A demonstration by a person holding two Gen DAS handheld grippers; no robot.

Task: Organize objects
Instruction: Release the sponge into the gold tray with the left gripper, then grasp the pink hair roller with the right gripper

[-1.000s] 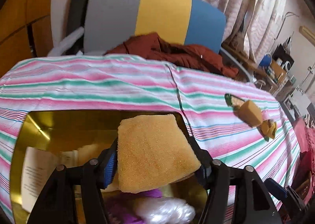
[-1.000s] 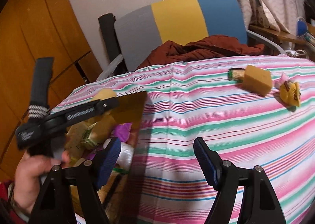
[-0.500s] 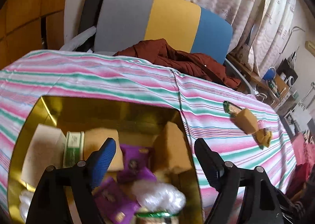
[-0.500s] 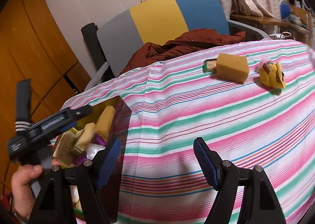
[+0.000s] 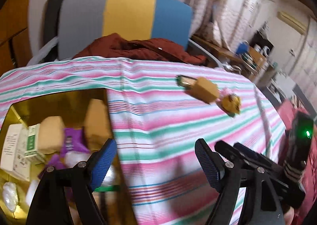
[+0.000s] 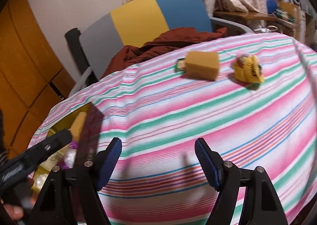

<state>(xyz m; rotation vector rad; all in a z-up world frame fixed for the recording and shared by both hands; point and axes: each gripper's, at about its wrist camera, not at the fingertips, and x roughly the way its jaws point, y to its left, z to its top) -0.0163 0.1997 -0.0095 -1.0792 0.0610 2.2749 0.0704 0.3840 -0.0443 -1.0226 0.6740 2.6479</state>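
A gold box (image 5: pixel 59 96) sits at the left of the striped table and holds tan sponges (image 5: pixel 97 120), a purple packet (image 5: pixel 71 141) and other small items. My left gripper (image 5: pixel 155 157) is open and empty, over the box's right edge. On the cloth farther right lie a tan sponge (image 5: pixel 205 92) (image 6: pixel 203 64), a green packet (image 5: pixel 184 82) (image 6: pixel 180 64) behind it and a yellow toy (image 5: pixel 231 103) (image 6: pixel 248 68). My right gripper (image 6: pixel 158 161) is open and empty above the cloth; it also shows in the left wrist view (image 5: pixel 257 163).
A chair (image 5: pixel 126 21) with a grey, yellow and blue back stands behind the table, with a dark red garment (image 5: pixel 138 48) on it. A cluttered wooden shelf (image 5: pixel 249 54) is at the back right. Wooden panelling (image 6: pixel 25 62) is on the left.
My left gripper let go of the large tan sponge, which now stands in the gold box, then swung right. My right gripper moved closer to the sponge and yellow toy.
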